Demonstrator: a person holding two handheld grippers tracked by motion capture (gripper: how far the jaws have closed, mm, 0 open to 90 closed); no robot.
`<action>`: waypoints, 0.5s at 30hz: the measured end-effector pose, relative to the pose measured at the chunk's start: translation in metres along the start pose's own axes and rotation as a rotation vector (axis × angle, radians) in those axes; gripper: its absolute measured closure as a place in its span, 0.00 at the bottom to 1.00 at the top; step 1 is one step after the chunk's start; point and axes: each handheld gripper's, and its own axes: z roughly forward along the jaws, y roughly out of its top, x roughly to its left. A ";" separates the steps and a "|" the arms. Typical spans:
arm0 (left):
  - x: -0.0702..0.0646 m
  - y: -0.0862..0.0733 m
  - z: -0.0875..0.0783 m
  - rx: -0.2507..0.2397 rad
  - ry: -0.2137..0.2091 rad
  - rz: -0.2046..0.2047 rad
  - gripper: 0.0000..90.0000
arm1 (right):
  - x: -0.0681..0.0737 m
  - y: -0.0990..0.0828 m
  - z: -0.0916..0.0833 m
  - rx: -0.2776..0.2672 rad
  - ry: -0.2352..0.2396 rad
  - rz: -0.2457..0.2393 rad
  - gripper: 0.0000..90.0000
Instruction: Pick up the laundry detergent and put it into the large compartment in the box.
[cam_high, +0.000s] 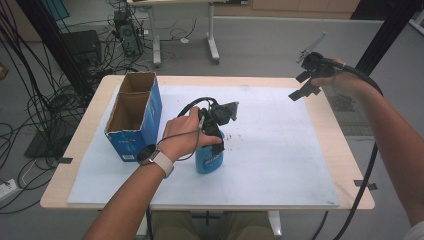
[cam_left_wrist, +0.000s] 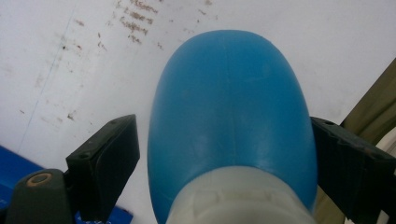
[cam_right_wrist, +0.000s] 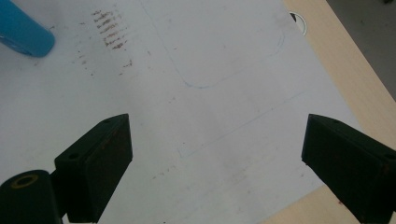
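A blue bottle (cam_high: 209, 159) with a white neck stands upright on the white mat (cam_high: 280, 145), near the middle of the table. My left gripper (cam_high: 212, 142) comes down over the bottle from above. In the left gripper view the bottle's blue shoulder (cam_left_wrist: 229, 107) sits between the jaws: the right pad (cam_left_wrist: 341, 163) lies against it, while a narrow gap shows beside the left pad (cam_left_wrist: 109, 158). My left gripper (cam_left_wrist: 224, 154) is open. My right gripper (cam_high: 301, 85) hovers open above the mat's far right corner. Nothing lies between the right gripper's (cam_right_wrist: 217, 154) jaws, and the bottle's base (cam_right_wrist: 23, 32) shows far off.
An open-topped blue cardboard box (cam_high: 132, 117) with two compartments stands on the mat's far left. Brown smudges (cam_right_wrist: 109, 32) mark the mat. The wooden table's right edge (cam_high: 350, 150) runs just past the mat. Cables and desk legs crowd the floor behind the table.
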 end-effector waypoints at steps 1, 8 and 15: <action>0.000 0.000 0.000 -0.001 0.000 0.001 0.16 | 0.000 0.000 0.000 -0.001 0.001 0.001 0.09; 0.000 0.000 0.001 0.003 0.006 0.006 0.24 | 0.000 0.000 0.001 -0.002 0.004 -0.001 0.09; 0.000 0.001 0.001 0.004 0.013 0.014 0.34 | 0.000 0.000 0.001 -0.003 0.004 -0.001 0.09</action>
